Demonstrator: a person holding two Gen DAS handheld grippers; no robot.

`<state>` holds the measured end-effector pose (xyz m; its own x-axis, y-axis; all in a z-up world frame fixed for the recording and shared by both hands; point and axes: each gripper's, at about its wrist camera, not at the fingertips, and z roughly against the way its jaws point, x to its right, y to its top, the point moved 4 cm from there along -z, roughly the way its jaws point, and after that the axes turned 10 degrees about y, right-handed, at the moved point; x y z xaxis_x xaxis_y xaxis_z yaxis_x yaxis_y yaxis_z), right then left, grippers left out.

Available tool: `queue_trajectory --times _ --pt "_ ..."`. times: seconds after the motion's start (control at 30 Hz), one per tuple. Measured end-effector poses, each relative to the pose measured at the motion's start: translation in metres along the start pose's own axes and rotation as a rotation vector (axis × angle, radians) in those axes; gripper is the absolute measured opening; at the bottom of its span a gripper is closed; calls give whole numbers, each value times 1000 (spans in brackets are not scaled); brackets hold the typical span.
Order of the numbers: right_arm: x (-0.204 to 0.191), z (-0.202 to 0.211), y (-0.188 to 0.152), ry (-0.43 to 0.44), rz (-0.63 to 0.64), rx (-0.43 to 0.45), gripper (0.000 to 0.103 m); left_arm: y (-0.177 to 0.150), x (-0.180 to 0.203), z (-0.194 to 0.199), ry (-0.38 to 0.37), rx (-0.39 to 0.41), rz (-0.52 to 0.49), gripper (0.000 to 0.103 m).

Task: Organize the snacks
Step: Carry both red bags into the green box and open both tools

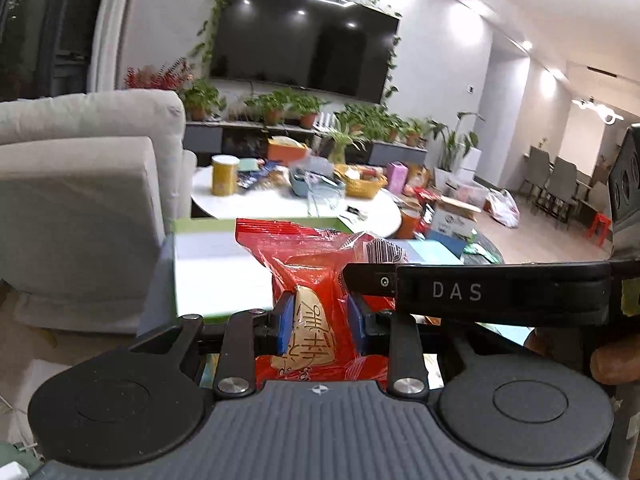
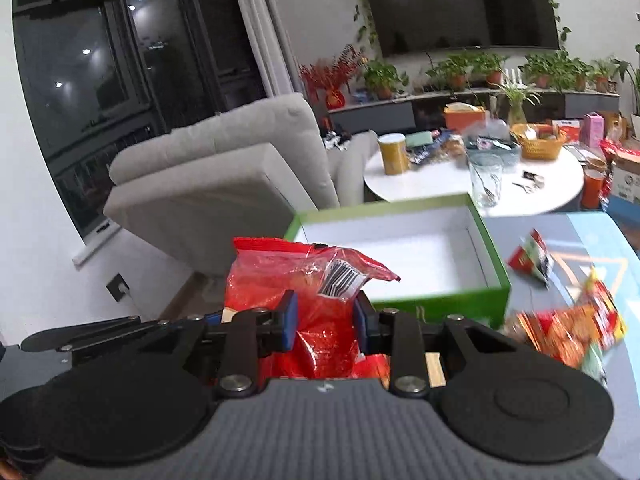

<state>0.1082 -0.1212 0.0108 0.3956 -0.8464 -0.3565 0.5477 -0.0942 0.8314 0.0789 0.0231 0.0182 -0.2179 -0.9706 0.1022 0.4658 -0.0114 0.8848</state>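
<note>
We record both tongs gripping the same red snack bag point(image 1: 308, 280), held up off the table in front of the open green box point(image 2: 404, 248). The left tongs point(image 1: 320, 322) are clamped on it, blue pads point(image 1: 285, 322) pressed against a cream label with dark characters, the plastic bunched between them. The right tongs point(image 2: 326, 320) also have the bag between their pads point(image 2: 290, 320), pressing on the crumpled red plastic just below a white barcode patch point(image 2: 340, 280); their jaws stand wider than the left pair's. In the left wrist view, an arm of the right tongs, marked DAS, crosses just right of the bag. The box has green outer walls and a white inside; it sits on the near table point(image 2: 532, 236), which has a grey and light-blue top, and the bag's top edge overlaps the box's near left corner in the right wrist view. To the right of the box, on the same table, lie more snack packets point(image 2: 568, 332), red and orange, blurred. Beyond stands a round white table point(image 2: 440, 188) carrying a yellow canister point(image 2: 394, 154), a glass point(image 2: 485, 184) and a wicker basket point(image 2: 540, 146). A grey sofa point(image 2: 224, 176) stands to the left.
</note>
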Motion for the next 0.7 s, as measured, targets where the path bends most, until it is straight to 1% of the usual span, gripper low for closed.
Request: queue_trajectory --times 0.27,0.5,0.7 --pt "5 -37 26 38 8 19 59 26 -21 -34 58 15 16 26" --pt "20 -61 45 69 -19 31 59 47 -29 -68 91 16 5 26" --pt "30 -83 51 85 -38 28 59 51 -36 -92 113 6 -1 26"
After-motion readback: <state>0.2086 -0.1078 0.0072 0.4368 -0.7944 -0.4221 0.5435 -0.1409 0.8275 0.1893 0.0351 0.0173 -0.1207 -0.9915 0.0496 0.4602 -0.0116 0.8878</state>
